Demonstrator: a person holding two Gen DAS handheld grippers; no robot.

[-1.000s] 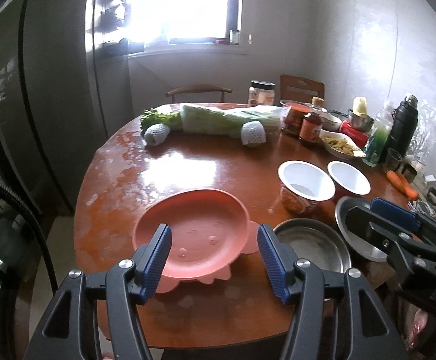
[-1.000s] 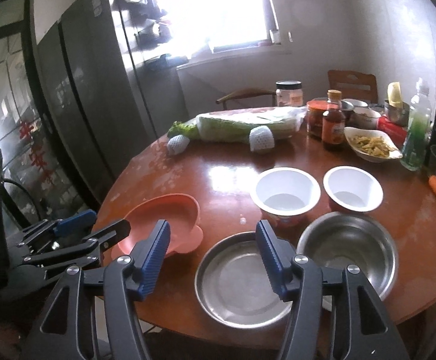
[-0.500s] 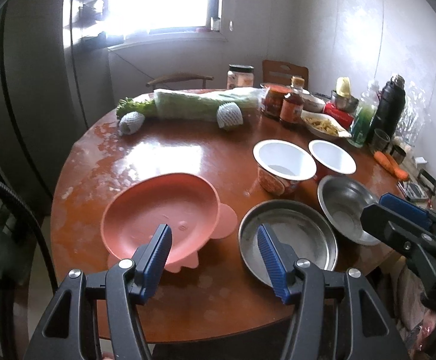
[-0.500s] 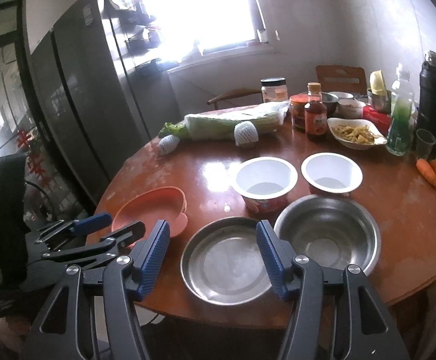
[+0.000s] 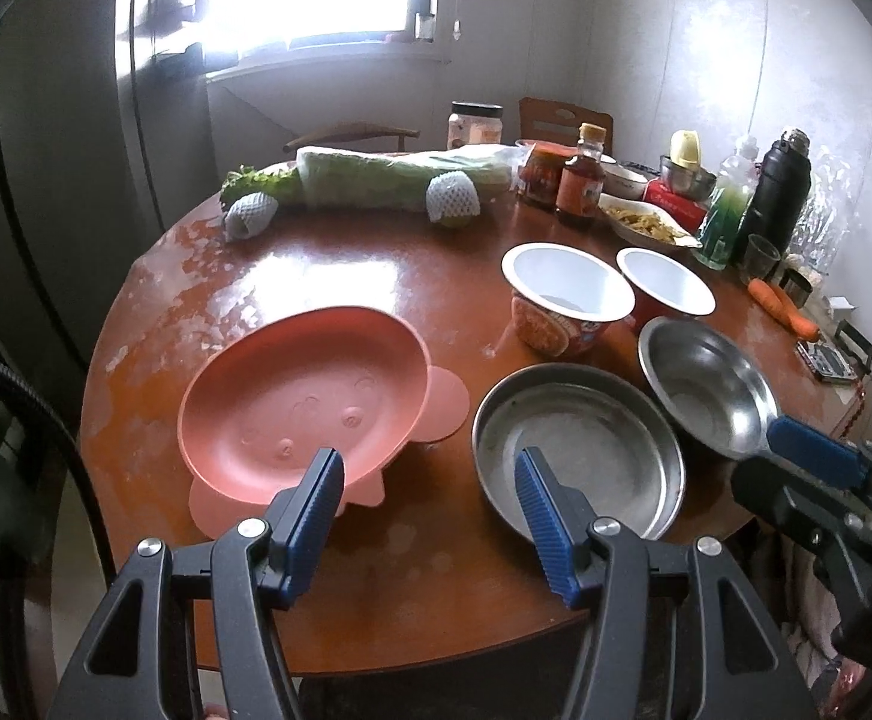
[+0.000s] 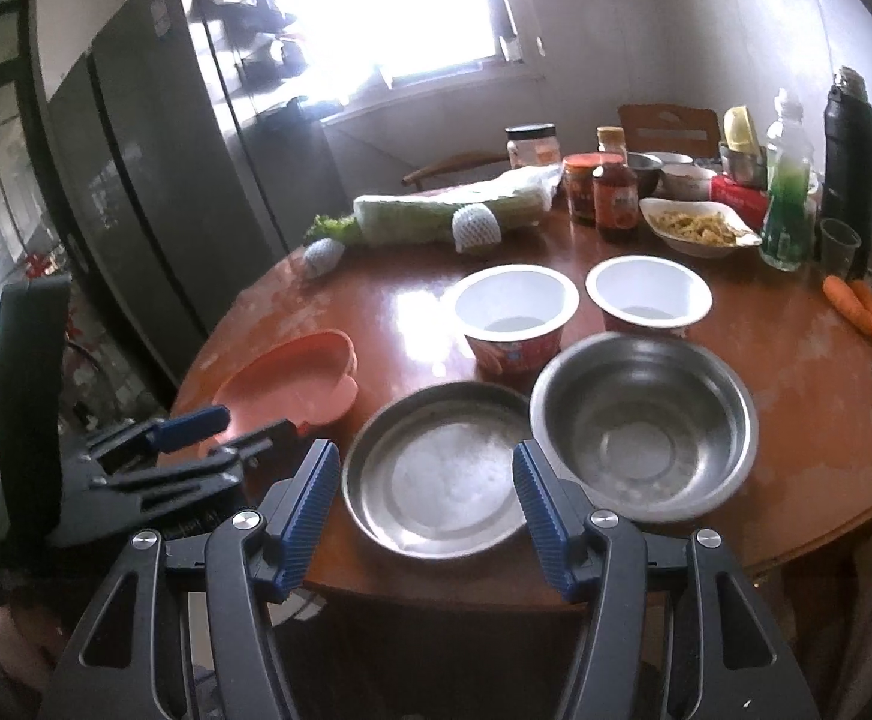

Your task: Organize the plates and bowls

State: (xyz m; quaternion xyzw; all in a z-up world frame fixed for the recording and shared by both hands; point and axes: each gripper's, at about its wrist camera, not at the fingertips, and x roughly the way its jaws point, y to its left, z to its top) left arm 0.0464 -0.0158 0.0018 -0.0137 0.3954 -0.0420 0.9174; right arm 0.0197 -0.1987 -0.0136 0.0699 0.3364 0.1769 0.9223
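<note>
Left wrist view: left tool [image 5: 427,504] hovers with jaws apart and empty just before the steel plate [image 5: 577,447]; right tool [image 6: 427,501] likewise, probably choosing a first pickup.

No readable text anywhere. Printed red wrapper on the paper cup [image 5: 562,324] near the table's right edge: too blurred to make out. Labels on the sauce bottle [image 6: 615,201] and the jar [image 6: 580,187] at the far edge: illegible. Red marks left of the fridge [image 6: 154,156]: unreadable.
</note>
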